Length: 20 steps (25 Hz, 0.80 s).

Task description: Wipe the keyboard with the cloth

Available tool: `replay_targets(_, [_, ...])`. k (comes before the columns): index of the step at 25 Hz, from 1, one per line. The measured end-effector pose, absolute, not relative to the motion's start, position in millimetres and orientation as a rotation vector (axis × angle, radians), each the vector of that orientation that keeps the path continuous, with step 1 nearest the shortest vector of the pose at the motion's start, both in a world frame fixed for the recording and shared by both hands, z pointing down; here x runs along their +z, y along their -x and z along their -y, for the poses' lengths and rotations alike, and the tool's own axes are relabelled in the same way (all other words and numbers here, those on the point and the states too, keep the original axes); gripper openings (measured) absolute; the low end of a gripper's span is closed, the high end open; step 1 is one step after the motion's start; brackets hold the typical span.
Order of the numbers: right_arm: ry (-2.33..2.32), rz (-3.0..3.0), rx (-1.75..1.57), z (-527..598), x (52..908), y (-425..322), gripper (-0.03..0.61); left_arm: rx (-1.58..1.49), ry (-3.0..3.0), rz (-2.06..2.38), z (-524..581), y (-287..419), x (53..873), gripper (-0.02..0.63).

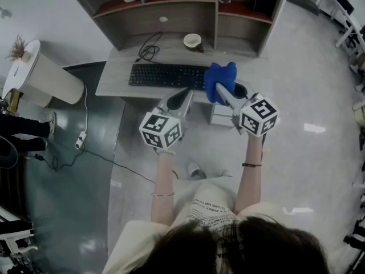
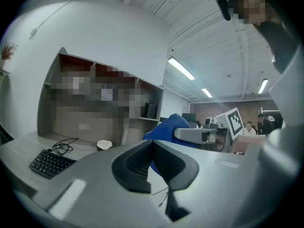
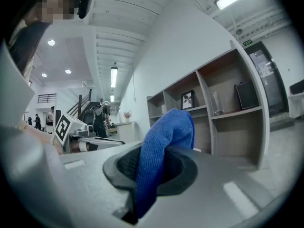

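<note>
Nearest me, my left tongs (image 2: 153,145) are pressed together with nothing between them. They are held up off the tabletop (image 1: 114,80) as the spare pair, and I judge they are free to steady the keyboard (image 1: 165,76) if it slides under a wipe. At their 3 o'clock, close beside them, my right tongs (image 3: 153,161) are pinching the blue cloth (image 3: 166,132). One fold is clamped between the pads and the rest bunches up past the tips, so a soft wad rather than hard plastic would meet the keys. From the head view the cloth sits over the keyboard's right end, near the tabletop's front edge. It looks raised clear of the keys, since the left gripper view shows the keyboard low at 8 o'clock and the cloth well above it. The black keyboard lies lengthwise along the front edge at my 12 o'clock, squarely within reach of both arms. I judge the wiping has not started, and the next move is to lower the wad onto the right-hand keys and sweep toward 9 o'clock. Beyond the keyboard, a small cup (image 1: 193,40) stands at about 1 o'clock and a coiled cable (image 1: 148,51) lies at 11 o'clock. Both are near enough that a long stroke could catch them. Farthest back, the shelves (image 1: 182,4) rise from the rear of the tabletop.
</note>
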State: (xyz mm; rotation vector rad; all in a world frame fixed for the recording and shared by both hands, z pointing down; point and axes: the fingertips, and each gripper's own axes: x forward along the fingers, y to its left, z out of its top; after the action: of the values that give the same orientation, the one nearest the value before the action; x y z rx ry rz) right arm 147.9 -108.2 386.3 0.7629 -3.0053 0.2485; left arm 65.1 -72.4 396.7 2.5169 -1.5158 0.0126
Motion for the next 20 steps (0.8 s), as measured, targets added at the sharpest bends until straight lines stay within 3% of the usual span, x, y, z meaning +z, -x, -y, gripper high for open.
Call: replay_targets(20, [-0.820,2.940,0.305,124,404,-128,0.058,-0.024,-2.554,1.403,95,-51,402,0.002])
